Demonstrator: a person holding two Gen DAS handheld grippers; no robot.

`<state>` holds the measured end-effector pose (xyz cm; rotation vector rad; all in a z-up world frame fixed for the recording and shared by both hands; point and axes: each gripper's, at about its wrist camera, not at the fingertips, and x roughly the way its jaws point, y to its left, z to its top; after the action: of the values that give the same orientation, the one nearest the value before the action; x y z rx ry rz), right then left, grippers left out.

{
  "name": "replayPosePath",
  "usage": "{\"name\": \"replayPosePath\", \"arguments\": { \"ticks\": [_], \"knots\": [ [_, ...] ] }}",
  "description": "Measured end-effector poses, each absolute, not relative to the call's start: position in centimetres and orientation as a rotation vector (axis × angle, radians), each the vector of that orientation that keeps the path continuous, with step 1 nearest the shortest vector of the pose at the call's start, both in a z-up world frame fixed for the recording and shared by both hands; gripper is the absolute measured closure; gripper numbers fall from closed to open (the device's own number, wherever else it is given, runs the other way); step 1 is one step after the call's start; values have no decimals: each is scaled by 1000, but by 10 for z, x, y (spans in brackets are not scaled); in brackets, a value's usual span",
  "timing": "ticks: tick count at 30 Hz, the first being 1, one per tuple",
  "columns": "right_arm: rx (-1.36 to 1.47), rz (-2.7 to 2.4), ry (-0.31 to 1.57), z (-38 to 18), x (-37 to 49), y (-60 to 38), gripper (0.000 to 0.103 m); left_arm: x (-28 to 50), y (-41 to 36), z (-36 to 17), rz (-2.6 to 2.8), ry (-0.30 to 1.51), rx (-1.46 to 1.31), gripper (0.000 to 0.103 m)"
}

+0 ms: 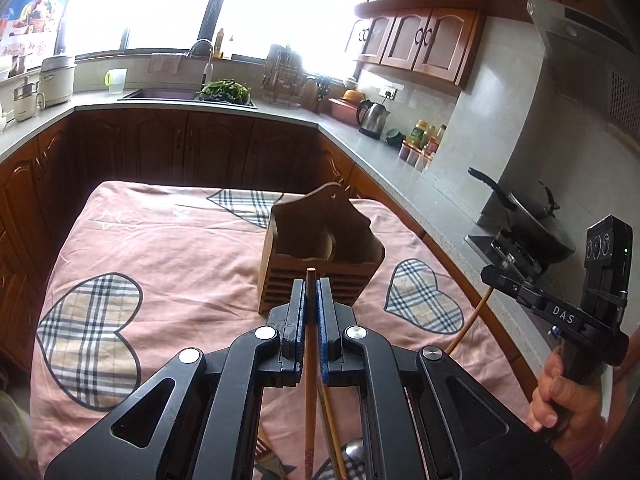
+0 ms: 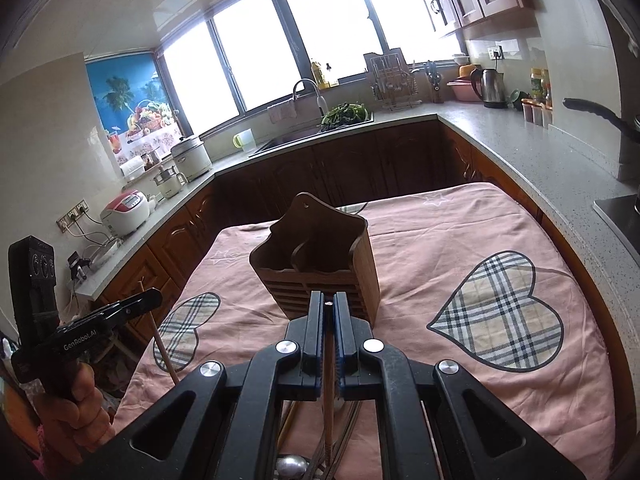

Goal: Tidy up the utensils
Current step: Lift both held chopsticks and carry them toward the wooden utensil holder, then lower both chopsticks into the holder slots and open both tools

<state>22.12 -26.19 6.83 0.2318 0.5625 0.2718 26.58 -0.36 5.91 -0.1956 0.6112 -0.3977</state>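
A wooden utensil holder (image 1: 320,252) with two compartments stands on the pink heart-patterned cloth (image 1: 168,248); it also shows in the right wrist view (image 2: 320,264). My left gripper (image 1: 311,292) is shut on a brown chopstick (image 1: 310,360) whose tip pokes out just before the holder. My right gripper (image 2: 329,308) is shut on another chopstick (image 2: 329,392), close in front of the holder. Each gripper shows in the other's view, at the right edge (image 1: 504,276) and at the left edge (image 2: 148,300), a stick hanging below it. More utensils, including a spoon (image 2: 291,466), lie under the grippers.
Grey countertops (image 1: 400,152) wrap around the table, with a sink (image 1: 188,94), kettle (image 1: 372,118), spice jars, rice cookers (image 2: 126,212) and a pan (image 1: 528,208) on the stove. Dark cabinets stand behind the table's far edge.
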Motion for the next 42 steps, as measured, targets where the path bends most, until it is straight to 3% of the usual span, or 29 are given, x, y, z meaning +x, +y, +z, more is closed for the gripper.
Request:
{"name": "replayPosePath", "arguments": {
  "ticks": [24,32,42],
  "knots": [
    [268,210,262,159,304,-273,99,373,3,134,-229,252,-333,99],
    [304,183,294,124,355,-278,99,431,-9,89,-166,278,-379,99],
    [343,185,378,58,386,-270,98,451,-34,34,-134,349,-316,98]
  ]
}}
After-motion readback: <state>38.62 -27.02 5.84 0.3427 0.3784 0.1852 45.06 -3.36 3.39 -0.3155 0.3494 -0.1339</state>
